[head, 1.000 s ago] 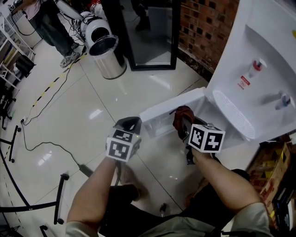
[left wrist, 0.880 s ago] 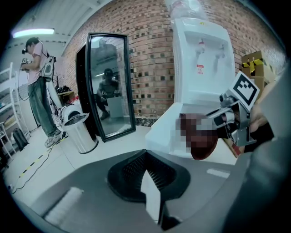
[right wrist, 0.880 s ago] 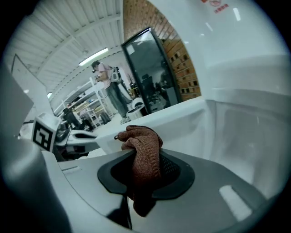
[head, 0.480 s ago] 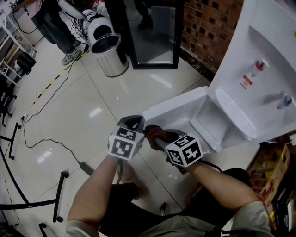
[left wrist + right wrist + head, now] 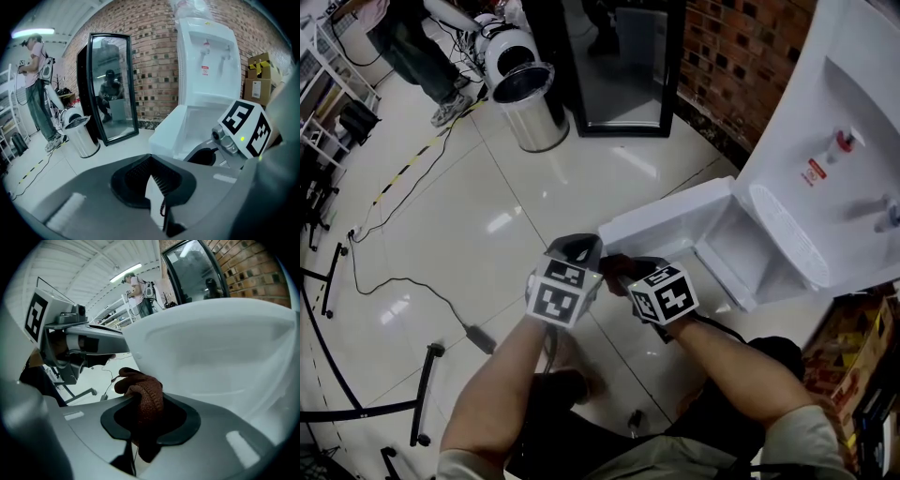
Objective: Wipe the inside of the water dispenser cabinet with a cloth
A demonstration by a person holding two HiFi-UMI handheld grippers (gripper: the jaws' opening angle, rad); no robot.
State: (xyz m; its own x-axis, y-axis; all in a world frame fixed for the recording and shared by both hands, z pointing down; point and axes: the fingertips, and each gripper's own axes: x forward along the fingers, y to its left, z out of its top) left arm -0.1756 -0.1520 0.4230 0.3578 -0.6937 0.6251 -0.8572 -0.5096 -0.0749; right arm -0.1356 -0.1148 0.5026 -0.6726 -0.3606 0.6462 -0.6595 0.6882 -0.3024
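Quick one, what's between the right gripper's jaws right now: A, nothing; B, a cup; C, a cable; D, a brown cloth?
D: the right gripper view shows the right gripper with its jaws clamped on a bunched brown cloth.

Head view: the water dispenser (image 5: 825,178) runs off the top and right edges. Its cabinet (image 5: 741,246) is seen only in part, past the open cabinet door (image 5: 666,225). The cloth (image 5: 617,266) is mostly covered by the marker cube (image 5: 664,293) of the right gripper (image 5: 143,423). A person (image 5: 412,52) at top left is cut off by the edge.

Right gripper view: the cabinet door blocks the cabinet interior. The cloth's lower end is lost in shadow between the jaws.
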